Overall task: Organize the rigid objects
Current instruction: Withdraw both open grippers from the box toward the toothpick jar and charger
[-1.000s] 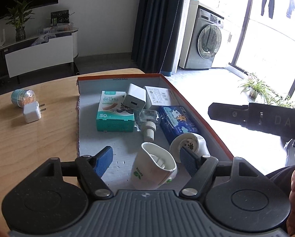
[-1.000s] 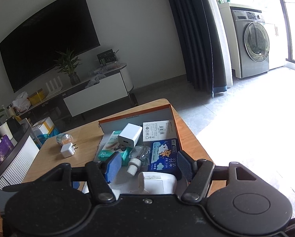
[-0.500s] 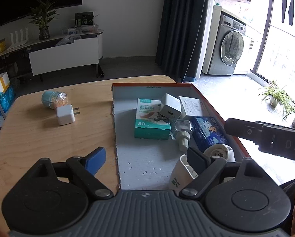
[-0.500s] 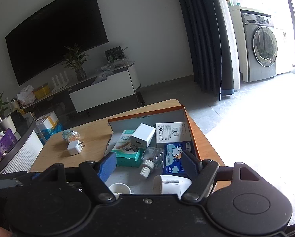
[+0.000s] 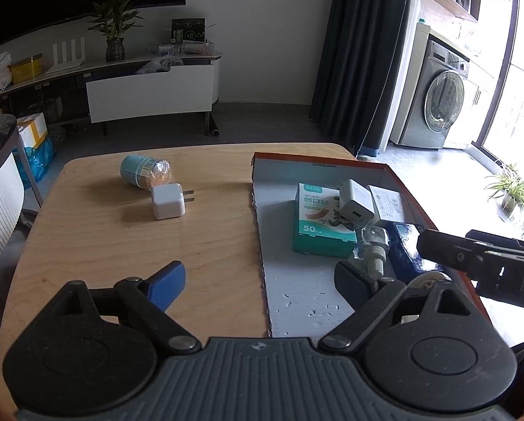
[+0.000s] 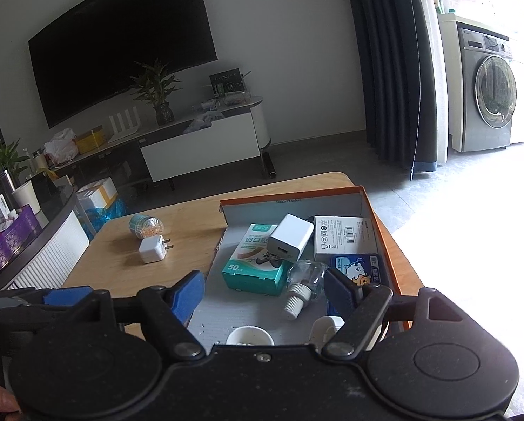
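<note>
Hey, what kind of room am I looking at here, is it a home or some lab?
Most likely a home living room. A big wall-mounted television hangs over a low media console with a potted plant, and a washing machine stands past the dark curtain.

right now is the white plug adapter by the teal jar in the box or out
Out. The white plug adapter lies on the bare wooden table beside the tipped teal jar, left of the orange-rimmed box.

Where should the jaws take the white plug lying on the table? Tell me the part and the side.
Grip the white plug across its two flat side faces, coming down from above. It lies flat with its prongs sticking out toward the box. The teal jar sits right behind it, so close the jaws across the body, clear of jar and prongs.
</note>
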A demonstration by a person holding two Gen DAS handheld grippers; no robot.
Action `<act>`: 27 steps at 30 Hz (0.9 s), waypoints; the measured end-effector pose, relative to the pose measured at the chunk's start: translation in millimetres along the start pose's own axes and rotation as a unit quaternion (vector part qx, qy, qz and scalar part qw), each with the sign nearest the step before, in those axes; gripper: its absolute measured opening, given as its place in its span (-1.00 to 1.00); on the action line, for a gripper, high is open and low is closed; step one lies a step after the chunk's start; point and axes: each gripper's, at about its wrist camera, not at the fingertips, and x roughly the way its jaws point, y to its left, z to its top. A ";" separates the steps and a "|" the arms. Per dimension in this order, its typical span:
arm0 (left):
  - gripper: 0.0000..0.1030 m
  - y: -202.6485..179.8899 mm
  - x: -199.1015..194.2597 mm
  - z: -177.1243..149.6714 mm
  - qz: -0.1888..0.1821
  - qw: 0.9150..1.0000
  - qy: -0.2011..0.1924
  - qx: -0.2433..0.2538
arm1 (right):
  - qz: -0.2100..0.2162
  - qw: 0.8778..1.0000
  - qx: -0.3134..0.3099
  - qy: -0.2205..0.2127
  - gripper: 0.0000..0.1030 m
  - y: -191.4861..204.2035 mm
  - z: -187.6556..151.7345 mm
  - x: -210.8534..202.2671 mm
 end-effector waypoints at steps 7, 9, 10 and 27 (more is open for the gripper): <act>0.85 16.9 -2.3 2.2 0.013 1.000 0.003 -0.014 | 0.011 1.000 -0.012 0.008 0.74 12.3 2.2 8.0; 0.85 20.1 -2.6 3.5 0.015 1.000 0.003 -0.016 | 0.013 1.000 -0.015 0.010 0.75 15.5 2.8 10.1; 0.85 21.9 -2.8 4.1 0.016 1.000 0.003 -0.017 | 0.015 1.000 -0.016 0.011 0.75 17.2 3.5 11.1; 0.86 47.6 -7.3 10.7 0.031 0.999 -0.001 -0.029 | 0.034 0.998 -0.039 0.025 0.75 43.8 10.2 24.7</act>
